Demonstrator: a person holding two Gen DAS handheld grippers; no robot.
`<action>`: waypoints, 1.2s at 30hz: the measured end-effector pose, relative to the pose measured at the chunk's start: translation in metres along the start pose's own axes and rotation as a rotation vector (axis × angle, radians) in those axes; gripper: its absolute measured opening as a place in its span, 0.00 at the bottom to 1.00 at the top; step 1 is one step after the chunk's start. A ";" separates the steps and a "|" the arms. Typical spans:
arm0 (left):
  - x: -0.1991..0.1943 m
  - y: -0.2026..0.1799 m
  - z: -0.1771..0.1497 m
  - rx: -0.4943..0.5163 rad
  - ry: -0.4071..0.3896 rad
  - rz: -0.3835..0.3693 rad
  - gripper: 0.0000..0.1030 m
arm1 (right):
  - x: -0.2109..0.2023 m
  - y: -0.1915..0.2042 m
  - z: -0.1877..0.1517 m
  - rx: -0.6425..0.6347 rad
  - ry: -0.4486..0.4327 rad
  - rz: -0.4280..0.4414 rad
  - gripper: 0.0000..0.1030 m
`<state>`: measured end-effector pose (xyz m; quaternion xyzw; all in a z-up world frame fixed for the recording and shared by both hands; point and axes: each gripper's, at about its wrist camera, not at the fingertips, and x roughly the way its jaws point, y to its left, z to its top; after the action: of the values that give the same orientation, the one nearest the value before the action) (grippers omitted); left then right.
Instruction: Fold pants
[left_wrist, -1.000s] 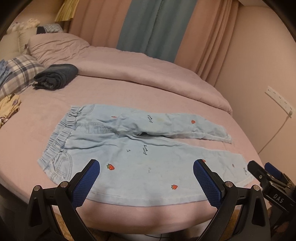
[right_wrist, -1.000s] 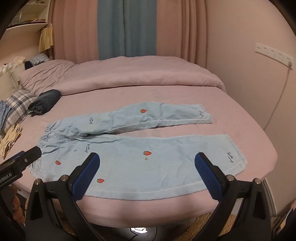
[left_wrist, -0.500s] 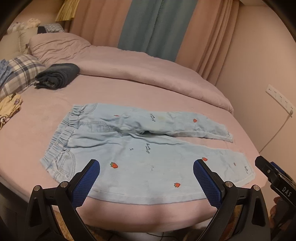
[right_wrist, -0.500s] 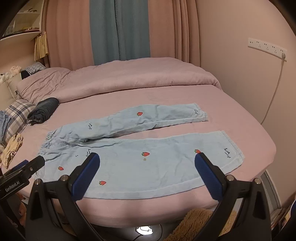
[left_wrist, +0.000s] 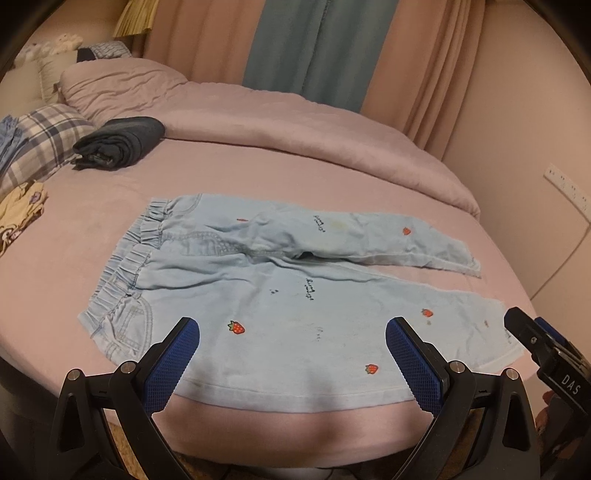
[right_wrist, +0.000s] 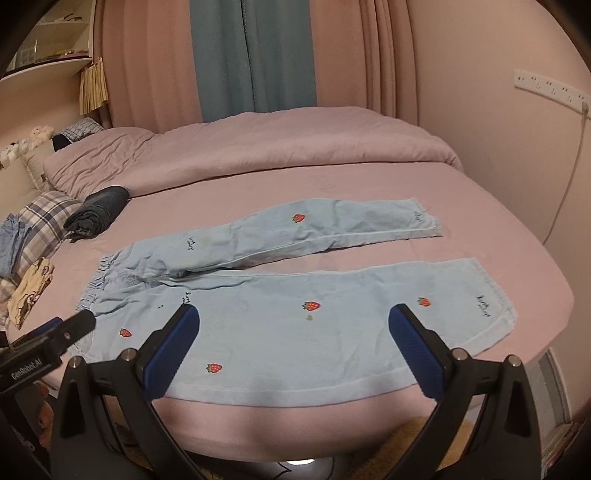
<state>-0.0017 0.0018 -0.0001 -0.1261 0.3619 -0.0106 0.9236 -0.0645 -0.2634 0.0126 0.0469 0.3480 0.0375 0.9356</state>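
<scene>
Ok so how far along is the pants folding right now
Done: the light blue pants lie spread flat on the pink bed, both legs apart, no fold made. In hand: nothing; the left gripper and right gripper are both open near the front edge, above the near leg. Left: every fold, starting with laying one leg over the other.

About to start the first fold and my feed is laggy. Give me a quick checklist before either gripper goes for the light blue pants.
1. Pants spread flat on the bed, both legs apart: ok.
2. Left gripper open, nothing between its fingers: ok.
3. Right gripper open, nothing held: ok.
4. Near leg's cuff in view and uncovered on the right: ok.
5. Waistband in view, though the near corner is bunched: ok.
6. Dark folded garment and plaid pillow lie apart from the pants: ok.
</scene>
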 end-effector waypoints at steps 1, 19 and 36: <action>0.003 0.000 0.001 -0.001 0.007 0.004 0.98 | 0.004 0.000 0.001 0.004 0.009 0.005 1.00; 0.022 -0.004 0.033 0.012 -0.009 0.065 0.98 | 0.026 -0.019 0.051 0.033 -0.081 -0.046 1.00; 0.045 -0.007 0.021 0.017 0.049 0.088 0.98 | 0.045 -0.039 0.020 0.114 -0.006 0.005 1.00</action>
<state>0.0459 -0.0058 -0.0135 -0.1020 0.3893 0.0239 0.9151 -0.0164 -0.2990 -0.0062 0.1014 0.3468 0.0199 0.9322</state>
